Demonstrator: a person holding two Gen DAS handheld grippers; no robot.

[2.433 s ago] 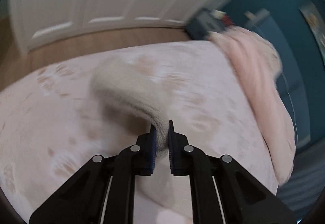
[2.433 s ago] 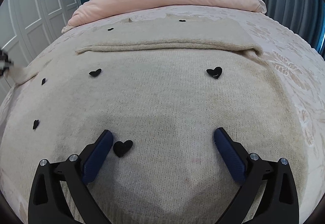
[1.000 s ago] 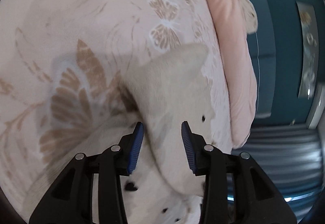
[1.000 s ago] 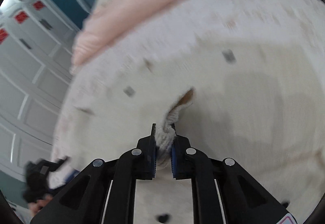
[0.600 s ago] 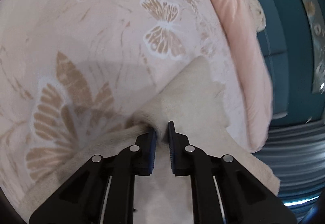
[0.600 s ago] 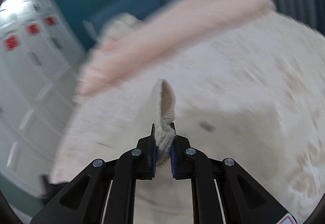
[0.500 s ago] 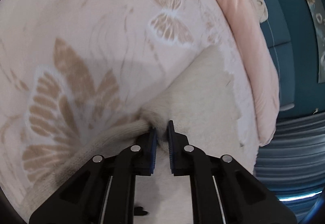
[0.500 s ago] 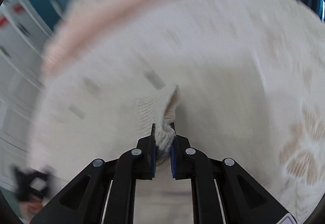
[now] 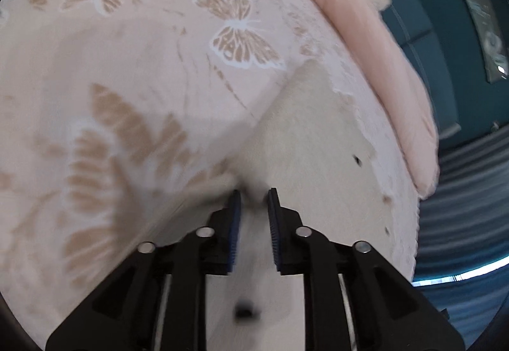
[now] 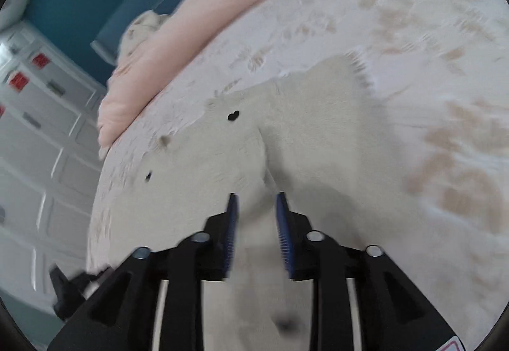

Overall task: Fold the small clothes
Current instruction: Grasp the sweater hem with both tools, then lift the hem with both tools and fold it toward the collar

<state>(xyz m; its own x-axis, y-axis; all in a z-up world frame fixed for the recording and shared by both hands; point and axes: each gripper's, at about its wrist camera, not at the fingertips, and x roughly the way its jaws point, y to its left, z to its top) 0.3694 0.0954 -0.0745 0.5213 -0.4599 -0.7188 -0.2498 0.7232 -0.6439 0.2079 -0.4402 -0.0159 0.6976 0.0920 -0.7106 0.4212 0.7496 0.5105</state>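
Observation:
A cream knitted sweater (image 9: 318, 141) with small black hearts lies on the bed. In the left wrist view my left gripper (image 9: 253, 195) sits at a raised fold of its edge, jaws slightly apart with knit between them. In the right wrist view the sweater (image 10: 318, 134) spreads ahead, and my right gripper (image 10: 256, 198) has its jaws a little apart around a ridge of the knit. Both views are blurred by motion, so the grip on the cloth is unclear.
The bed has a pale pink bedspread with tan butterflies (image 9: 238, 36). A pink duvet (image 9: 366, 33) is piled along the head end, also in the right wrist view (image 10: 222, 7). White wardrobe doors (image 10: 41, 134) stand to the left. The other gripper (image 10: 66, 290) shows at lower left.
Both grippers were clamped tight on sweater folds half a second ago; their jaws now stand slightly wider. The sweater's lifted part has come down flatter on the bed.

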